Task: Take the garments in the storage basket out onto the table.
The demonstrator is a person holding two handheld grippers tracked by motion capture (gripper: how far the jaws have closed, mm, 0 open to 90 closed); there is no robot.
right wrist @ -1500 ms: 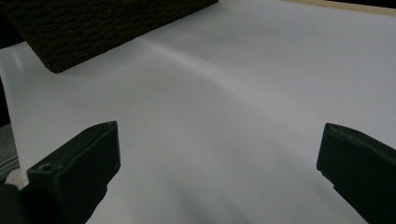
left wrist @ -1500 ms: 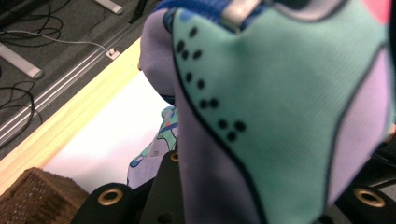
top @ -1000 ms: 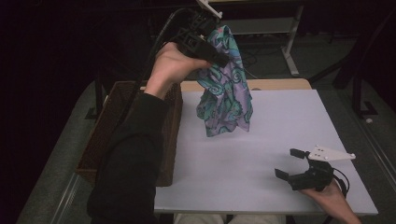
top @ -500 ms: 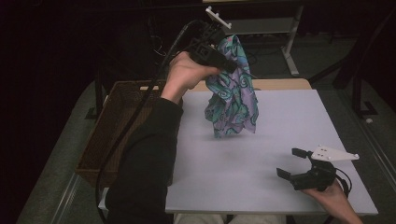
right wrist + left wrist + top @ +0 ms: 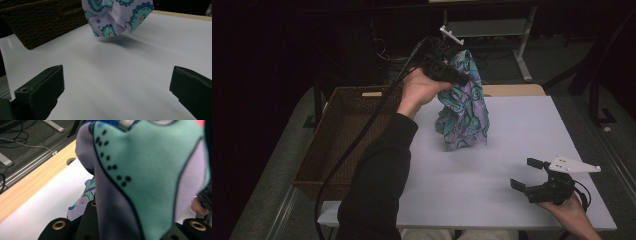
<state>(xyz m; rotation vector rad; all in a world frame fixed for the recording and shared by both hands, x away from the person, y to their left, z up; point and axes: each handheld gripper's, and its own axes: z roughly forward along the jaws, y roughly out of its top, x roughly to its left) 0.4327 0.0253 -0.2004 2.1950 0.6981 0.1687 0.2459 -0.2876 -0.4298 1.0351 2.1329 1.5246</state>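
A lilac cloth with teal fish print (image 5: pixel 463 110) hangs in the air over the white table (image 5: pixel 522 125), its lower edge just above the surface. My left gripper (image 5: pixel 455 76) is raised high and shut on the cloth's top. In the left gripper view the cloth (image 5: pixel 150 175) drapes right over the jaws. My right gripper (image 5: pixel 528 173) rests open near the table's front right corner with nothing between its jaws. In the right gripper view the cloth's bottom (image 5: pixel 117 17) dangles ahead, clear of the table.
A dark wicker basket (image 5: pixel 339 140) stands along the table's left side, also seen as the basket (image 5: pixel 45 20) in the right gripper view. A wooden strip (image 5: pixel 37 180) edges the far side. Cables lie on the floor beyond.
My left gripper has carried the cloth rightward from over the basket's edge to above the table's middle. The right gripper has stayed put.
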